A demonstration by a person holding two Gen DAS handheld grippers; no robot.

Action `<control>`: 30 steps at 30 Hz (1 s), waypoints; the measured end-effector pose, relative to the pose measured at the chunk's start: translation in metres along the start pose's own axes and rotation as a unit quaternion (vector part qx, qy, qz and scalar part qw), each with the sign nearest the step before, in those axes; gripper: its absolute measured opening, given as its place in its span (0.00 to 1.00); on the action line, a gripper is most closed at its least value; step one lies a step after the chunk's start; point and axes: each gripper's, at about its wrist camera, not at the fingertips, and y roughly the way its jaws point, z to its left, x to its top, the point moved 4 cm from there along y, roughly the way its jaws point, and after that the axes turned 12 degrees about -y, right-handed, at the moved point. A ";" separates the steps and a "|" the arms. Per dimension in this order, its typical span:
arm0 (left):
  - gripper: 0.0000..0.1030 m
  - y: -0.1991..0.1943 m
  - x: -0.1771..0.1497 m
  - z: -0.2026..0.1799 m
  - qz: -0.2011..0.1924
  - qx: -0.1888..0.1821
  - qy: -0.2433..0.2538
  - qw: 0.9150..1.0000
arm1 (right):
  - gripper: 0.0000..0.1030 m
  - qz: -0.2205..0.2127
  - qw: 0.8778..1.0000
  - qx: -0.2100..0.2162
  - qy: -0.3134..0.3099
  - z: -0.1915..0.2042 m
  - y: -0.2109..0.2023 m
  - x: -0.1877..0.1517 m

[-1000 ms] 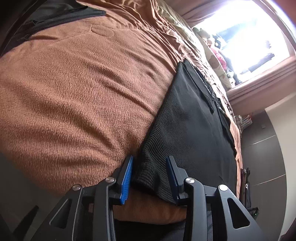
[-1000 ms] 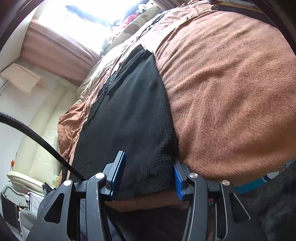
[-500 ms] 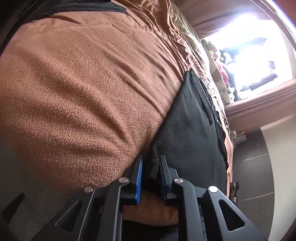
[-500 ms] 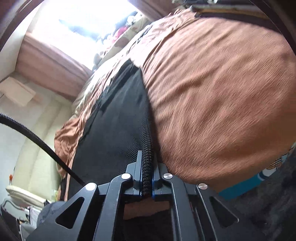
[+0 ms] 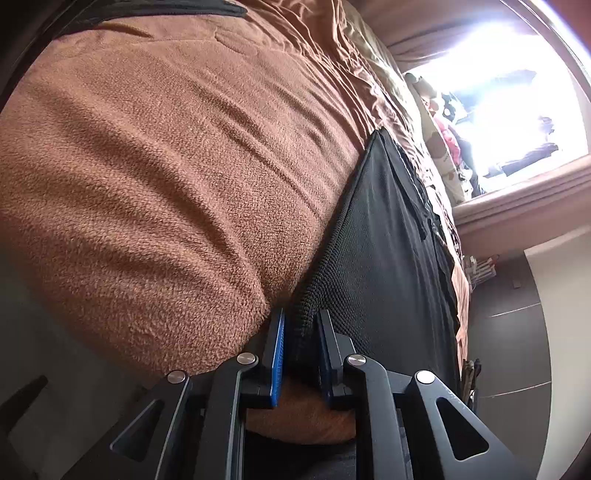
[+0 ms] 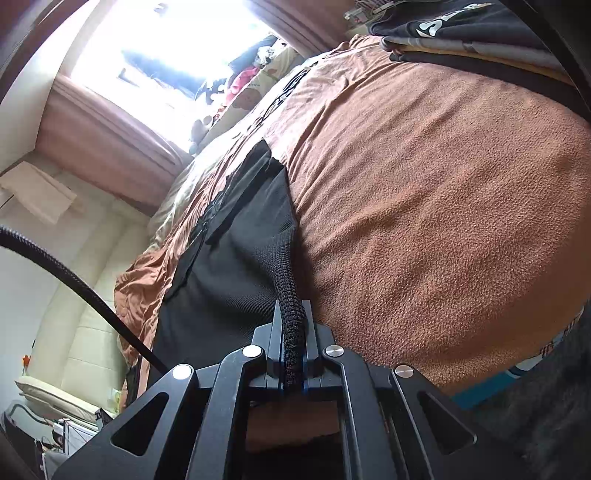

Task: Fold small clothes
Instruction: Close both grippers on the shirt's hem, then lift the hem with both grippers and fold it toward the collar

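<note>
A black knit garment (image 5: pixel 388 258) lies flat on a brown fleece blanket (image 5: pixel 166 184) covering a bed. My left gripper (image 5: pixel 301 321) is closing on the near left corner of its ribbed hem, and the bunched fabric fills the narrow gap between the blue pads. In the right wrist view the same garment (image 6: pixel 229 280) stretches away from me. My right gripper (image 6: pixel 293 310) is shut tight on the near right corner of the hem, which stands up as a ribbed ridge between the jaws. The hem's edge is lifted slightly off the blanket (image 6: pixel 424 203).
Dark clothes (image 5: pixel 147 7) lie at the far left of the bed, and folded clothes (image 6: pixel 461 33) are stacked at the far right. Pillows and soft toys (image 6: pixel 243 85) sit under a bright window (image 5: pixel 498 92). A black cable (image 6: pixel 74 273) crosses the right view.
Both grippers went from open around the hem corners to closed on them. The right one pinched the hem into a ridge and lifted it a little.
</note>
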 end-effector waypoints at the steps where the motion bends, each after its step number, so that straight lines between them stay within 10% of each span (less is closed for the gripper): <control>1: 0.11 0.000 0.000 0.000 -0.001 0.002 0.000 1.000 | 0.02 0.000 1.000 0.001 0.002 0.000 0.001 0.001; 9: 0.06 -0.044 0.015 -0.019 -0.023 -0.103 -0.007 0.994 | 0.02 -0.021 0.999 0.027 -0.018 0.031 -0.014 0.019; 30: 0.06 -0.212 -0.003 -0.099 -0.087 -0.311 0.033 0.946 | 0.02 -0.112 0.986 0.113 -0.052 0.072 -0.135 0.034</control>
